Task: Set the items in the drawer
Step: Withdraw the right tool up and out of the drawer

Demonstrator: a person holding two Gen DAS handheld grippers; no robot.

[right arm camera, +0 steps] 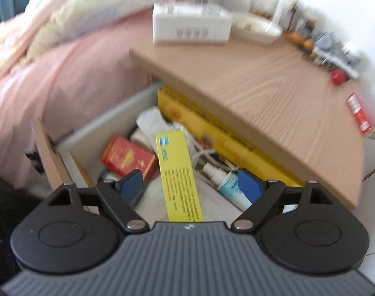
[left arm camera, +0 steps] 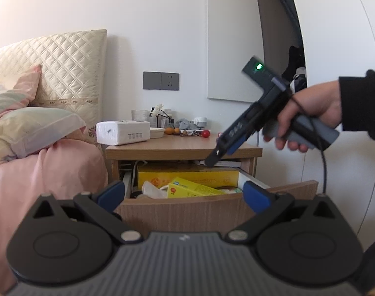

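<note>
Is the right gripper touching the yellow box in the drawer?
Apart. In the right wrist view the right gripper is open, and the yellow box lies between its blue fingers with clear gaps on both sides.

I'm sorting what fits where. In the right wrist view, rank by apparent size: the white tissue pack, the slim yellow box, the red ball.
1. white tissue pack and slim yellow box: they look alike, and the box is nearer, so unranked.
2. red ball: clearly smallest.
</note>
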